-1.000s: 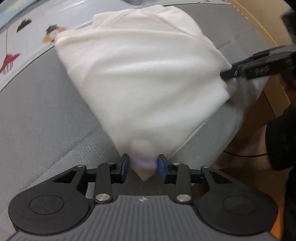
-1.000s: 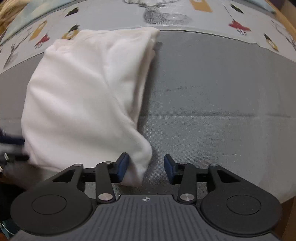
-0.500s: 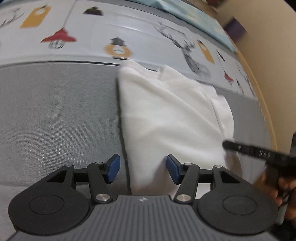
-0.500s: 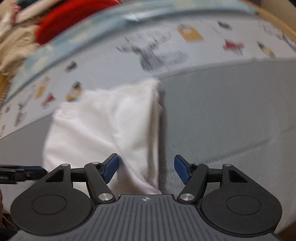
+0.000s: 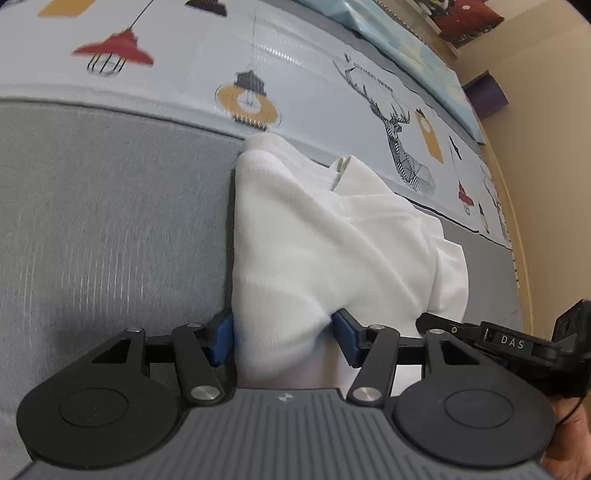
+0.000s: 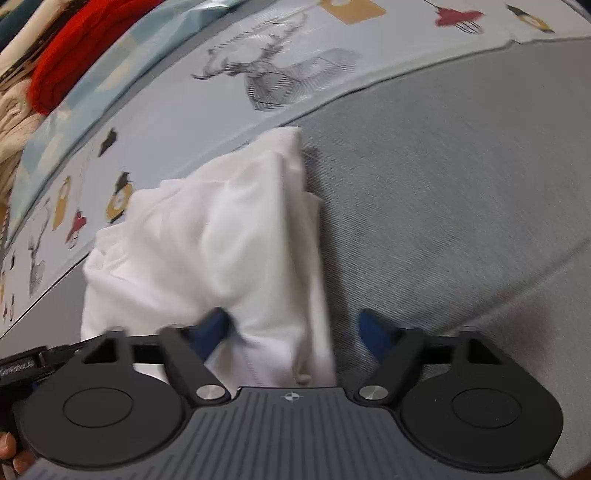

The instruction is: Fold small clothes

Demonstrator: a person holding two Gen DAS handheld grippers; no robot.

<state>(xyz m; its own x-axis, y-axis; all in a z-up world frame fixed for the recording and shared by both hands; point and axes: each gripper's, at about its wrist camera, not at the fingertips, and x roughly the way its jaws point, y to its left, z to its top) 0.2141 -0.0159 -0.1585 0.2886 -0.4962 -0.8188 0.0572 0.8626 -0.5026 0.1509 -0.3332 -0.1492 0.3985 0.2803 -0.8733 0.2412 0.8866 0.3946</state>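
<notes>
Left gripper [image 5: 282,341] straddles the near edge of the shirt [image 5: 325,251], jaws spread; right gripper [image 6: 295,334], jaws just closing, has shirt between them, not yet pinched. Shirt lies part-folded on grey mat [image 5: 110,221]. Advise pinching both near corners evenly before lifting.

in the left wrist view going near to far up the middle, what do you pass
left gripper with its jaws either side of the cloth's near end → white garment on the grey mat → pale sheet printed with lamps and a stag → light blue fabric at the far edge
</notes>
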